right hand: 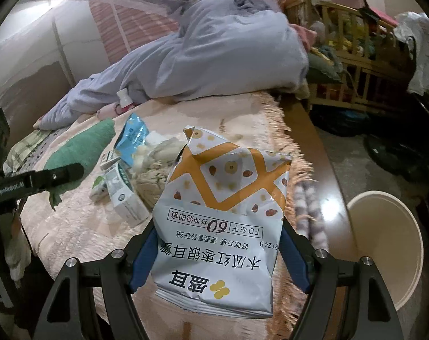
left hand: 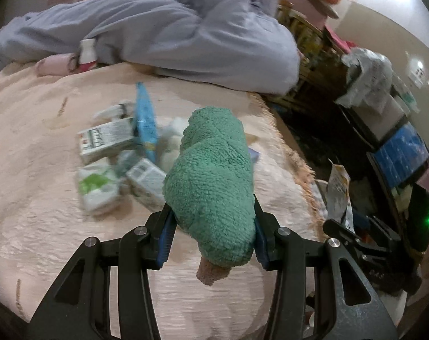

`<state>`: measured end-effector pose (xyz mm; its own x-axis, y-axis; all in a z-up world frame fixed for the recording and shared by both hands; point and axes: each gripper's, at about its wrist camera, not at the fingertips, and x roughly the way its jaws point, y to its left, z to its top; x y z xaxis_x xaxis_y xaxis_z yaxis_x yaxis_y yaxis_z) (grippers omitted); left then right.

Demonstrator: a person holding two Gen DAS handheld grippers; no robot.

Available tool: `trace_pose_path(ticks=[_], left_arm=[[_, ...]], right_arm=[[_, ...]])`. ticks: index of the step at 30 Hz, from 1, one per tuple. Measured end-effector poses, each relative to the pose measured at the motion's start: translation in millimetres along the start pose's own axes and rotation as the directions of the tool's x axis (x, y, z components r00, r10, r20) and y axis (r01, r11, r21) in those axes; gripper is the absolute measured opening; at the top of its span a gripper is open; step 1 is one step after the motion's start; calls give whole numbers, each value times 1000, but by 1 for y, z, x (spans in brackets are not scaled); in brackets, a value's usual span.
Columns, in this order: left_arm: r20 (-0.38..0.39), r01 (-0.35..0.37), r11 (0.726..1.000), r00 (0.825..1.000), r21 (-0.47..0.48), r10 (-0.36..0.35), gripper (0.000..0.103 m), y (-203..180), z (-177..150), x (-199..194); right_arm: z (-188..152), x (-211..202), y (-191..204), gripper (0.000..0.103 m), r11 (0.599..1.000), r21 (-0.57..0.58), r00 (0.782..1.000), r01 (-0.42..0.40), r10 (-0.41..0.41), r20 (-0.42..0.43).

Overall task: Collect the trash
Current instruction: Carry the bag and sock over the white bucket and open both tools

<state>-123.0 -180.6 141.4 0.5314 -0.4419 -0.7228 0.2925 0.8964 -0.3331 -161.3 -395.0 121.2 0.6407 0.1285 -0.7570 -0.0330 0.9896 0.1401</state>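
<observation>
Right gripper pinches a snack bag; left gripper clamps a green towel. Carrying the bag level toward the bin at three o'clock should work best.

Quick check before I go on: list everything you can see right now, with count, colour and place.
snack bag: 1, white and orange, in right gripper
green cloth: 1, green, in left gripper
blue packet: 1, blue, in pile on bed
small boxes: about 3, white, in pile
blanket: 1, pink, covering bed
grey bedding: 1 heap, far end of bed
bin: 1, cream, on floor right of bed
left gripper: shut on cloth
right gripper: shut on bag
</observation>
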Motion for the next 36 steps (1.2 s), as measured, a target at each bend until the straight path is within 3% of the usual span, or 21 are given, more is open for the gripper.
trace_pose_path(ticks=[21, 36], left_arm=[[-86, 99, 978, 993, 182, -85, 45, -123, -14, 51], [-213, 197, 946, 966, 257, -143, 45, -211, -29, 125]], right_arm=[[-20, -40, -97, 76, 984, 133, 992, 119, -123, 20], [-54, -25, -204, 76, 926, 283, 968, 251, -230, -105]])
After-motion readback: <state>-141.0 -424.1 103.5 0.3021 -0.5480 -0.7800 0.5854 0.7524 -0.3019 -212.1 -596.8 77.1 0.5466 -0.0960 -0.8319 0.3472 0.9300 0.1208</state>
